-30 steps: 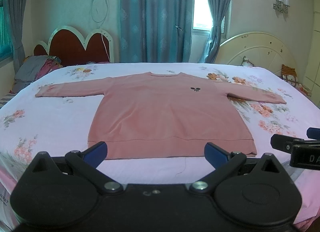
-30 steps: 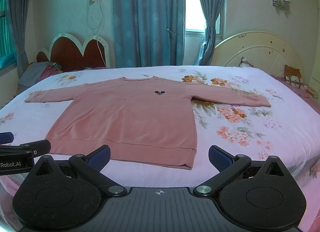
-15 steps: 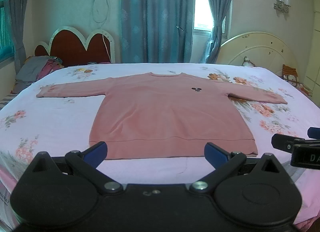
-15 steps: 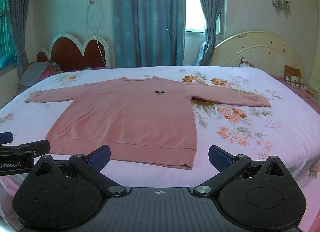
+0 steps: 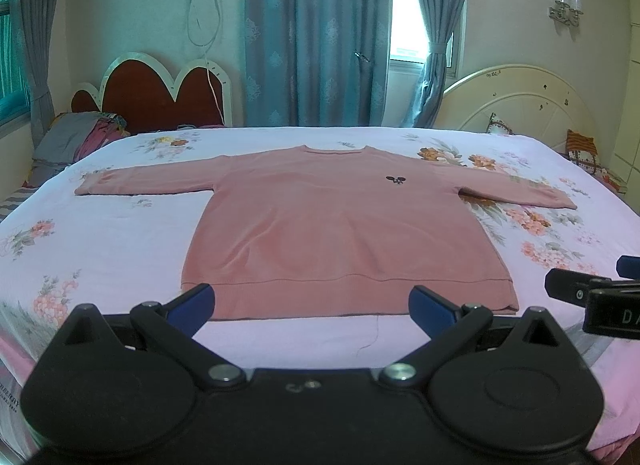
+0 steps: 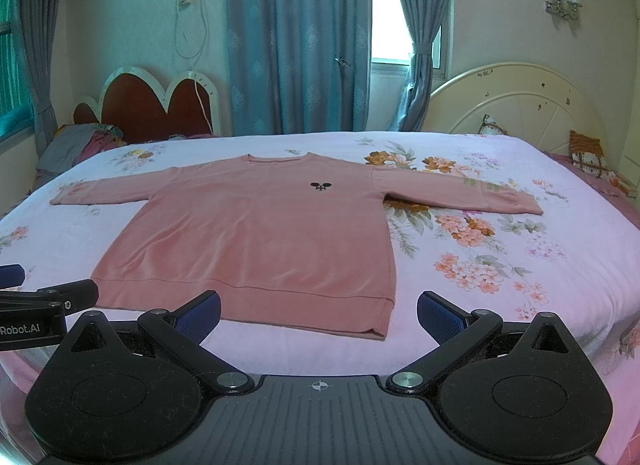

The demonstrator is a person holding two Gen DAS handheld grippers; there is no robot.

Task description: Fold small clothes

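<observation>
A pink long-sleeved sweater (image 5: pixel 344 225) lies flat on the bed, sleeves spread to both sides, hem toward me, a small black emblem on the chest. It also shows in the right wrist view (image 6: pixel 256 233). My left gripper (image 5: pixel 310 303) is open and empty, hovering just in front of the hem. My right gripper (image 6: pixel 318 311) is open and empty, in front of the hem's right corner. The right gripper shows at the right edge of the left wrist view (image 5: pixel 592 297); the left gripper shows at the left edge of the right wrist view (image 6: pixel 44 301).
The bed has a pink floral sheet (image 5: pixel 100 241) and a cream headboard (image 5: pixel 528 105) at the right. A pile of clothes (image 5: pixel 76 141) lies at the far left by a red headboard (image 5: pixel 160 97). Curtains and a window stand behind.
Both grippers have hardly moved; the left view has shifted very slightly. The sweater lies unchanged.
</observation>
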